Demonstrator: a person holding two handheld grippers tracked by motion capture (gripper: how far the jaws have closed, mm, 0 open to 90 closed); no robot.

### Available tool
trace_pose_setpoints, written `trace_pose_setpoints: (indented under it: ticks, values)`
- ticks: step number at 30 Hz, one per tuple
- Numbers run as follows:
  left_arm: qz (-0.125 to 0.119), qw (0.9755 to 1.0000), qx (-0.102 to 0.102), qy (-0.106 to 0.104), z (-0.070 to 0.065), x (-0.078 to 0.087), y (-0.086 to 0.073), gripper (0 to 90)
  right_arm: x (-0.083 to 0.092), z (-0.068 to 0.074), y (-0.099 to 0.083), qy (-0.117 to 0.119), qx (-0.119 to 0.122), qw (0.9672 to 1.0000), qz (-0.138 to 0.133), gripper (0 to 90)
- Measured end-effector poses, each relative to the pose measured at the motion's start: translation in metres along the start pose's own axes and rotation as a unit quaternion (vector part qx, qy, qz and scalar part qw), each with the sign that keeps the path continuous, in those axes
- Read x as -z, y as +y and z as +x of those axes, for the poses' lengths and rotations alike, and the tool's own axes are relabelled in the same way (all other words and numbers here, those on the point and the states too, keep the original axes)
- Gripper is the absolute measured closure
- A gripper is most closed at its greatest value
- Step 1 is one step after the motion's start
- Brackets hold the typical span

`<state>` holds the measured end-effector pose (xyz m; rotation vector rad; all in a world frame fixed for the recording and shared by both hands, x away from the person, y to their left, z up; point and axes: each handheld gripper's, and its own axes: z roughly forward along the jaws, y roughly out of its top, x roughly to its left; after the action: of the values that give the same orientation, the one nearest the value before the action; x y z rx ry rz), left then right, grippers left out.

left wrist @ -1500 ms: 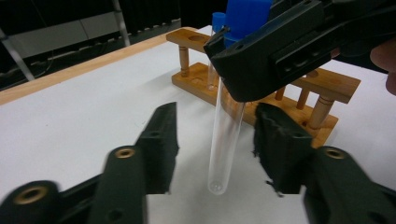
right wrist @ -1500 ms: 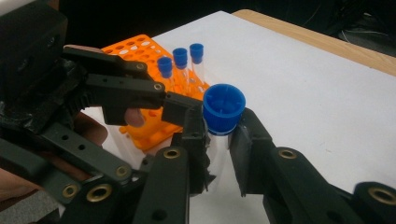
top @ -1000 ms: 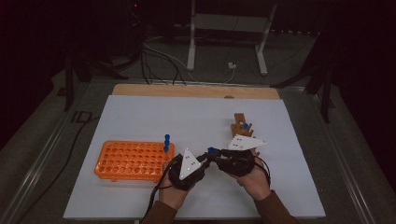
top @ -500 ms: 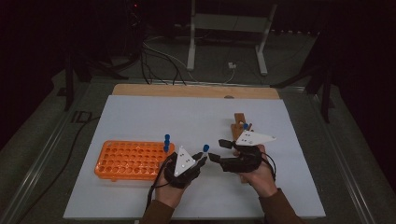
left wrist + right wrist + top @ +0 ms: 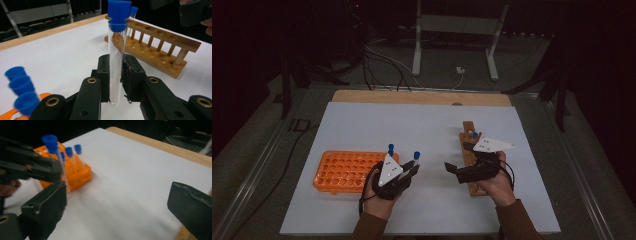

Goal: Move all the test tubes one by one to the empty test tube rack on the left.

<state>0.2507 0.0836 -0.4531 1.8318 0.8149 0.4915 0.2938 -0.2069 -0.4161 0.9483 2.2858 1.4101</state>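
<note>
Left gripper (image 5: 115, 75) pinches a tube (image 5: 117, 57), indistinct from above; right gripper (image 5: 117, 202), jaws just opened wide, holds nothing.

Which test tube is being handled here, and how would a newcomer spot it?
Start at the white mat, then find the orange rack at its near left. Just right of it, the left gripper is shut on a clear test tube with a blue cap. Unlike the other blue-capped tubes, it stands in neither the orange rack nor the wooden rack.
</note>
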Motion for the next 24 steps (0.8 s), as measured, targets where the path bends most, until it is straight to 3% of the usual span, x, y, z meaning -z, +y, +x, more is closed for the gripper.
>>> trace_pose_setpoints:
  ticks: [11,24]
  values:
    - [0.000,0.9999,-0.008,-0.015,0.013,0.016,-0.004,77.2,0.007,-0.010,-0.001,-0.019,-0.011,0.9997,-0.010,0.5]
    - [0.008,0.9999,-0.001,0.008,0.027,0.035,-0.014,77.3,0.010,-0.012,-0.001,-0.023,-0.015,0.9995,-0.015,0.5]
